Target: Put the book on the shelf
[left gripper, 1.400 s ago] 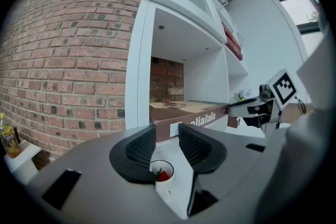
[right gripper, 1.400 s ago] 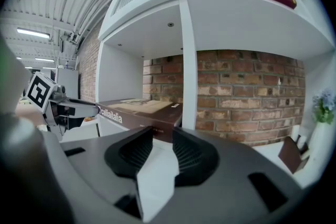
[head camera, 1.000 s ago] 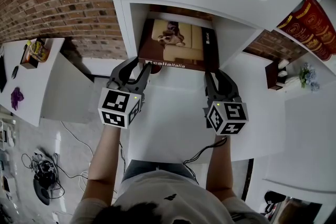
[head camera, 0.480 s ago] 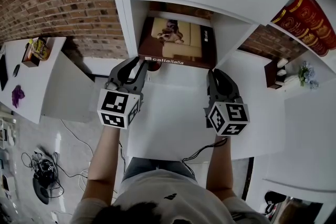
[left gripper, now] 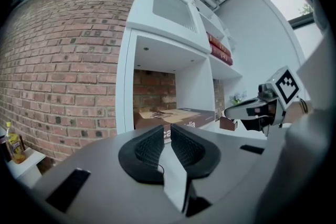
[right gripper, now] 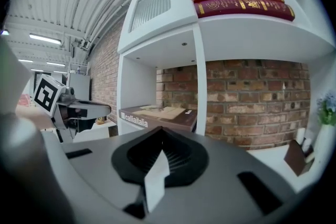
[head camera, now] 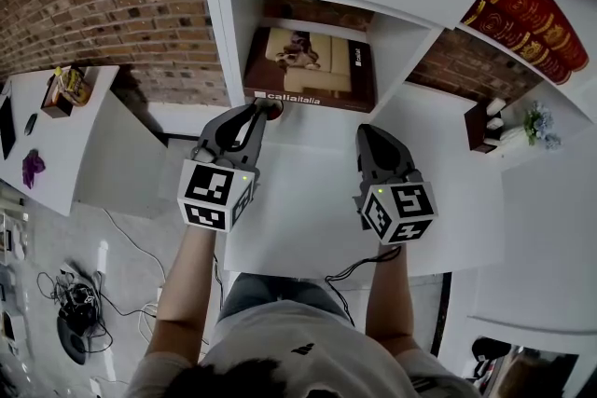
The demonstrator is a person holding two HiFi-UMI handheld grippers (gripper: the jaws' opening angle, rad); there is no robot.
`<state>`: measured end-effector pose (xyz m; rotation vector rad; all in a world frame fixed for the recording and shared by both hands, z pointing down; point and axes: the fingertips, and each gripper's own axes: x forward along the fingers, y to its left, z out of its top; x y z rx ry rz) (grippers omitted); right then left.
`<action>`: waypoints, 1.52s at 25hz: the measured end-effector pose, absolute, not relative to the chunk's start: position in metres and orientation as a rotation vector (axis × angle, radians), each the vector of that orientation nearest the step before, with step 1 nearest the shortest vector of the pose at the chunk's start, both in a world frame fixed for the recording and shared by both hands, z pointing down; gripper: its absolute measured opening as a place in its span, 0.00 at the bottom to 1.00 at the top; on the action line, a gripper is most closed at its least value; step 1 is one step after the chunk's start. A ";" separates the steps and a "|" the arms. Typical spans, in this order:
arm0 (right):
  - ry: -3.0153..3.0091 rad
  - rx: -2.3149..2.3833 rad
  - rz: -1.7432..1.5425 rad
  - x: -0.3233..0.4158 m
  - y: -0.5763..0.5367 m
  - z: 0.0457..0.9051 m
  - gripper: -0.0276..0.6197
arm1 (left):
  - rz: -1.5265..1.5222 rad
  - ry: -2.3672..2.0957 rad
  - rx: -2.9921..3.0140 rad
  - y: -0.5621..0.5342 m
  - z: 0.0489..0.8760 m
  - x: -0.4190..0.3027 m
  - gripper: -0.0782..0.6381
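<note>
Book (head camera: pixel 311 70): lies flat, cover up, inside the open white compartment at upper centre of the head view; its printed front edge faces the person.
Shelf (head camera: pixel 224 33): white unit against a brick wall; the compartment's 2 side walls flank the book, and 2 red books (right gripper: pixel 239 0) lie on a higher ledge to the right.
Left gripper (head camera: pixel 258 110): jaws have just been closing and are now nearly together, with only a narrow slit between the pads and nothing in it.
Right gripper (head camera: pixel 367 137): jaws have just been closing and are now clenched tight on nothing.
Table (head camera: pixel 308 219): white top below both grippers, running up to the foot of the shelf.
Book from the jaws: straight ahead of both, higher in the head view; both grippers point at its front edge, 1 toward each end.
Long axis: the front edge runs left to right across the frame, square to the line of the jaws.
Nearer hand: the left, its tips just beside the book's lower left corner; the right sits a little further back, below the lower right corner.
Stage: the book looks placed and let go, so the task seems all but done.
Next move: probably a nudge with the closed tips or a plain withdrawal; a push from 1 corner alone would skew the book.
</note>
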<state>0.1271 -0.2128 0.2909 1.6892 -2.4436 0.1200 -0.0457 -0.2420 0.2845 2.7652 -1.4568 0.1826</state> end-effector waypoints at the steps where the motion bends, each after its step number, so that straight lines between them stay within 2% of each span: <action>1: -2.453 1.680 0.117 0.125 -0.210 0.290 0.06 | 0.180 -1.452 2.771 -0.239 0.283 -0.044 0.18; 16: -2.557 1.590 0.073 0.102 -0.154 0.266 0.06 | 0.111 -1.315 2.836 -0.179 0.264 -0.006 0.13; 38: -2.697 1.509 0.033 0.090 -0.090 0.239 0.06 | 0.000 -1.141 2.927 -0.103 0.233 0.040 0.13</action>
